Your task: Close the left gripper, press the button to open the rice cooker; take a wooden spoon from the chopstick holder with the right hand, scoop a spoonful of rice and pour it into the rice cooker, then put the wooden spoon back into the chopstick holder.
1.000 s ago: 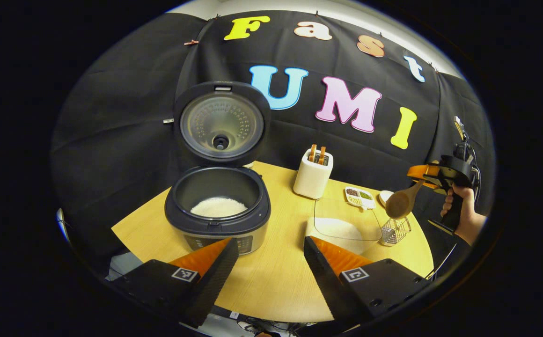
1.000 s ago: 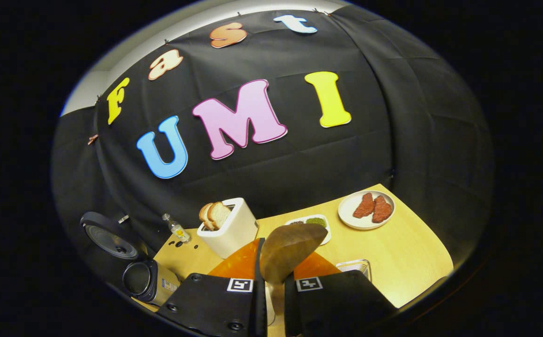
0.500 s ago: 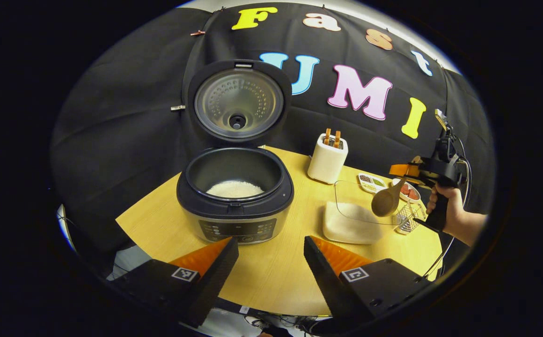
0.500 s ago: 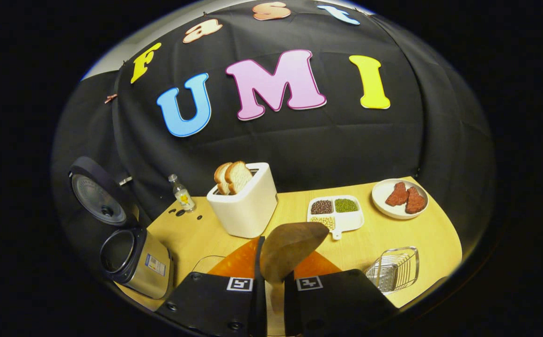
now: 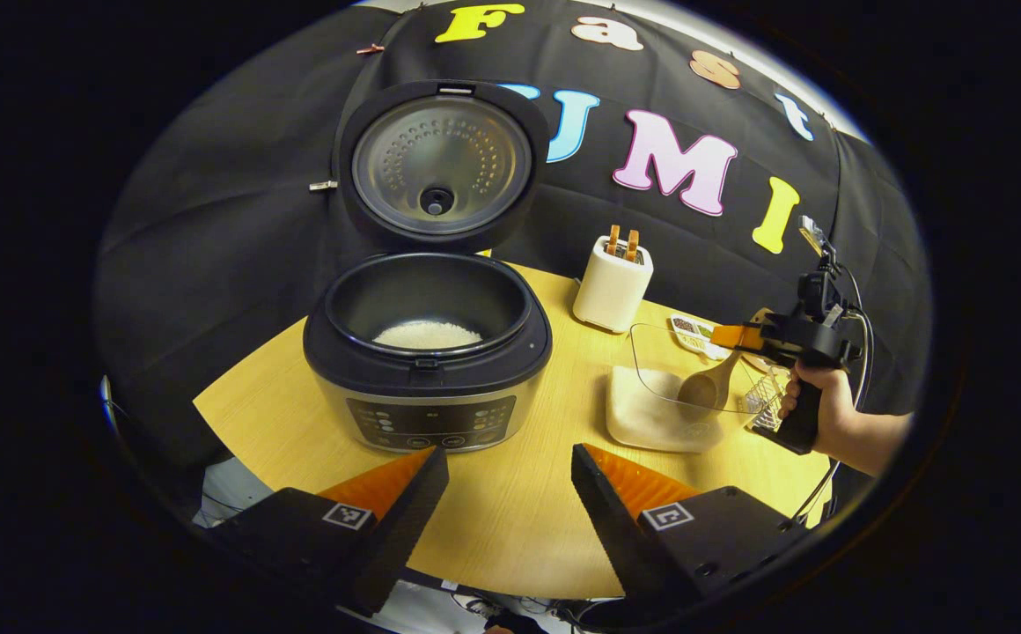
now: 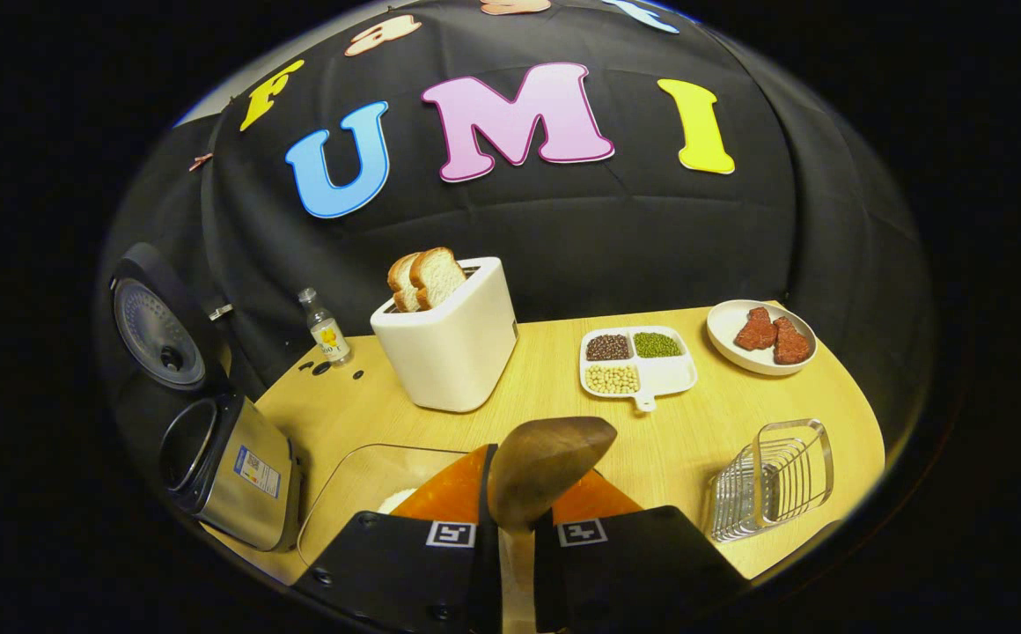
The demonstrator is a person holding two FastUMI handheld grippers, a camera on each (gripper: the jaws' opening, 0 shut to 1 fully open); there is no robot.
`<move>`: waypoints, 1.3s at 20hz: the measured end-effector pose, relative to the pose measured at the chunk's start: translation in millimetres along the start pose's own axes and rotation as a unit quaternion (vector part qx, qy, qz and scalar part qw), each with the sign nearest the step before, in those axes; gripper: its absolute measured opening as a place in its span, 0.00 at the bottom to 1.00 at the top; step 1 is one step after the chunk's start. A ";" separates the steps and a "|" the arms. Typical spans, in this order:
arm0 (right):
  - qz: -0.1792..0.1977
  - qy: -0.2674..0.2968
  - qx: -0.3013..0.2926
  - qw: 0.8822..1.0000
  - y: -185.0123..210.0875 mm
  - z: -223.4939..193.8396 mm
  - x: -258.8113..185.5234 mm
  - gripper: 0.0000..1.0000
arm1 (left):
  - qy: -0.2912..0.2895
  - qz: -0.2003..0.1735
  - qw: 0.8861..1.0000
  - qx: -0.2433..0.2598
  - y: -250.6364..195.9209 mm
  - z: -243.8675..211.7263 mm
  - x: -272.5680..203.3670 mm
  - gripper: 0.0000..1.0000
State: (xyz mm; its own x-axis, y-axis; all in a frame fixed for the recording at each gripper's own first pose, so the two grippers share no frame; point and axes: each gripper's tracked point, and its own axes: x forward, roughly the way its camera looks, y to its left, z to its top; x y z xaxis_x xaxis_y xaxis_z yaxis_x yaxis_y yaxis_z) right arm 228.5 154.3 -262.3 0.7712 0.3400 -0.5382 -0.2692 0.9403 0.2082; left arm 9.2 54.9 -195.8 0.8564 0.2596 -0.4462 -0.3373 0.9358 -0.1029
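Note:
The rice cooker point(image 5: 427, 387) stands open on the wooden table with its lid point(image 5: 436, 163) upright and white rice point(image 5: 427, 335) in the pot. My left gripper point(image 5: 508, 453) hovers open in front of it, holding nothing. Farther right, a hand point(image 5: 814, 401) holds my right gripper point(image 5: 739, 336), which is shut on the wooden spoon point(image 5: 706, 387). The spoon's bowl dips into the clear rice container point(image 5: 664, 414). In the right gripper view the spoon point(image 6: 546, 458) sticks out between the shut fingers of the right gripper point(image 6: 519, 493), above the container point(image 6: 361, 489). The wire chopstick holder point(image 6: 774, 480) stands at the right, the cooker point(image 6: 229, 467) at the left.
A white toaster point(image 6: 449, 339) with bread slices stands behind the container. A divided dish of beans point(image 6: 638, 361), a plate with meat pieces point(image 6: 761, 339) and a small bottle point(image 6: 326, 330) sit toward the back. The table's front edge point(image 5: 510, 581) lies just below my left gripper.
The right gripper has come down and leftward, bringing the spoon from above the wire holder into the clear rice container. The left gripper has drawn back a little from the cooker, still open.

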 end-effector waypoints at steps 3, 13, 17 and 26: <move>0.018 0.019 0.019 0.999 21.7 -12.4 -2.1 0.19 | 0.000 -0.004 1.000 -0.006 4.0 -0.9 0.3 0.96; 0.023 0.073 0.117 0.990 60.7 -22.1 5.6 0.19 | -0.009 -0.003 0.999 -0.043 30.1 -2.1 -17.4 0.95; 0.040 0.097 0.168 0.980 85.1 -21.8 5.0 0.19 | -0.017 0.002 0.999 -0.037 42.0 6.5 -23.0 0.95; 0.022 0.092 0.243 0.965 65.2 -7.9 -13.5 0.19 | -0.031 -0.003 0.999 -0.034 54.0 19.5 -32.0 0.95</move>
State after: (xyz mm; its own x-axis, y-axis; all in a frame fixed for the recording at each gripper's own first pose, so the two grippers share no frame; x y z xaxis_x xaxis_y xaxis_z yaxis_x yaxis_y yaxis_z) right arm 196.0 211.1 -247.9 0.6375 0.4181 -0.6472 0.0382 0.8218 0.5685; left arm -28.8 101.9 -169.8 0.8803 0.2713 -0.3892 -0.3566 0.9195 -0.1656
